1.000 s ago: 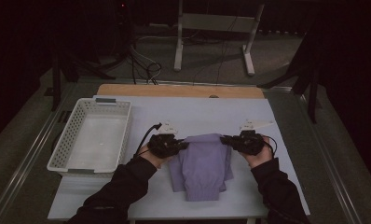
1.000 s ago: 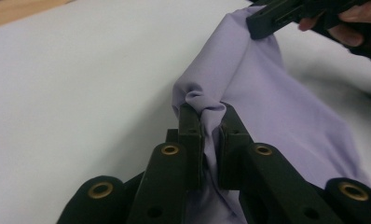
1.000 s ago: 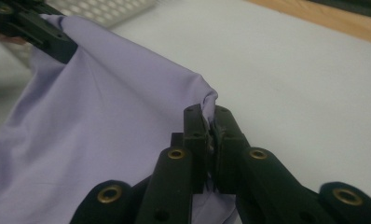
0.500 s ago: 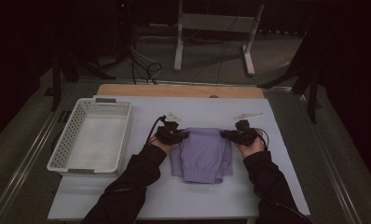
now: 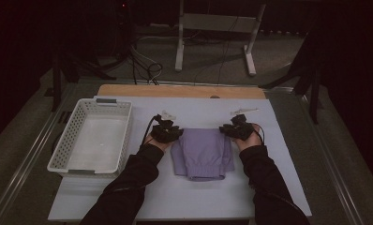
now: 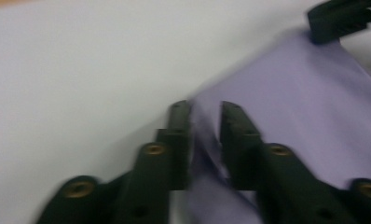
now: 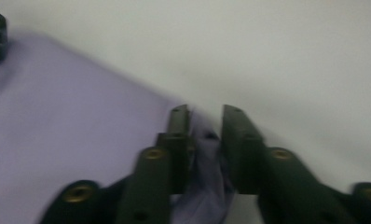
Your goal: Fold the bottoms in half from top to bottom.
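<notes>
high view first: your two claws have carried the far edge of the lavender garment away from you over the last second, so the cloth now lies shorter and doubled. i read that as a fold nearly laid down. the left claw sits at the cloth's far left corner and the right claw at its far right corner.

left gripper view has a pinch of purple fabric between the nearly closed jaws, so you are gripping the garment there. right gripper view shows a bunched tuck of the same fabric clamped between the jaws.

beyond both claws the white table top runs bare to its wooden far edge. outside the left claw stands the white basket, near but apart, so keep that elbow in. outside the right claw the table is open to its side edge.
</notes>
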`<state>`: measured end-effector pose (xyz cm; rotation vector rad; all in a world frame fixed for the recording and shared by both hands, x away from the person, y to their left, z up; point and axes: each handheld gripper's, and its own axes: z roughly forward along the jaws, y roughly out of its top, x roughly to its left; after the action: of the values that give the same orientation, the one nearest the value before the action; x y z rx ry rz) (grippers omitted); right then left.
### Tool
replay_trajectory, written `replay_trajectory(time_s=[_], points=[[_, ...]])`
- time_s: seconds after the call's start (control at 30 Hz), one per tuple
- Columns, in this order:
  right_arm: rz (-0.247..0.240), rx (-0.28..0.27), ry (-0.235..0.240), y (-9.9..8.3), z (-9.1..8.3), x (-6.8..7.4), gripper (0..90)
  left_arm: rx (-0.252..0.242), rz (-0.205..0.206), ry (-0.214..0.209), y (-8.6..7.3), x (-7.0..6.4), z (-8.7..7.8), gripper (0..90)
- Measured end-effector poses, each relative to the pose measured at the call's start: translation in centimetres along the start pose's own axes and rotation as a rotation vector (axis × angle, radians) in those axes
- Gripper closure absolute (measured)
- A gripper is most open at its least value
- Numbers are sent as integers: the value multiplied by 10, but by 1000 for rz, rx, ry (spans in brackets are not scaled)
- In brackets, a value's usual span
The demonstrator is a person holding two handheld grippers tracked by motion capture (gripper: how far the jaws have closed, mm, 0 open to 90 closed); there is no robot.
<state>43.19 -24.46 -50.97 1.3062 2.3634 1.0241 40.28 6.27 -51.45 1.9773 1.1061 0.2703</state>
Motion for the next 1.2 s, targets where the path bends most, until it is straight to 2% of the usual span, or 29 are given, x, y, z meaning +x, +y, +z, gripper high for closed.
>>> replay_trajectory(time_s=[0.03, 0.07, 0.13, 0.2, 0.23, 0.33, 0.43, 0.5, 0.6, 0.67, 0.77, 0.83, 0.87, 1.0, 1.13, 1.2], points=[[0, 0, 0, 0, 0, 0, 662, 0, 0, 0, 0, 0, 0, 621], [13, -15, -3, 1, -2, -1, 628, -18, -20, 21, 3, 3, -3, 621], [31, -54, -14, 5, -10, -3, 569, -29, -34, 21, 6, 6, -5, 576], [35, -62, -20, 7, -13, -4, 555, -19, -37, 16, 10, 7, -4, 576], [44, -65, -22, 8, -14, -3, 553, -22, -36, 10, 11, 7, -4, 576], [77, -63, 20, 7, -15, -3, 548, 4, -43, -14, 12, 6, 2, 579], [68, -43, 14, 4, -13, 0, 553, 28, -56, -27, 10, 8, 10, 590], [83, -37, 20, 1, -11, -1, 574, 41, -84, -41, 7, 11, 14, 608], [97, -24, 25, -1, -9, -4, 594, 58, -95, -46, 4, 14, 19, 634], [114, -13, 24, -1, -8, -6, 602, 70, -118, -61, 2, 16, 23, 652], [129, 11, 35, -2, -2, -7, 632, 93, -117, -69, 0, 16, 28, 693], [130, 27, 28, -2, 1, -7, 720, 97, -117, -69, 0, 16, 30, 737], [128, 32, 29, -3, 3, -8, 732, 98, -127, -75, -1, 17, 31, 750], [139, 56, 45, -4, 8, -11, 872, 110, -134, -87, -1, 16, 33, 840], [125, 36, 44, -4, 4, -10, 893, 107, -111, -74, -1, 11, 30, 893], [103, 18, 32, -2, -2, -10, 894, 86, -108, -75, 0, 8, 24, 897]])
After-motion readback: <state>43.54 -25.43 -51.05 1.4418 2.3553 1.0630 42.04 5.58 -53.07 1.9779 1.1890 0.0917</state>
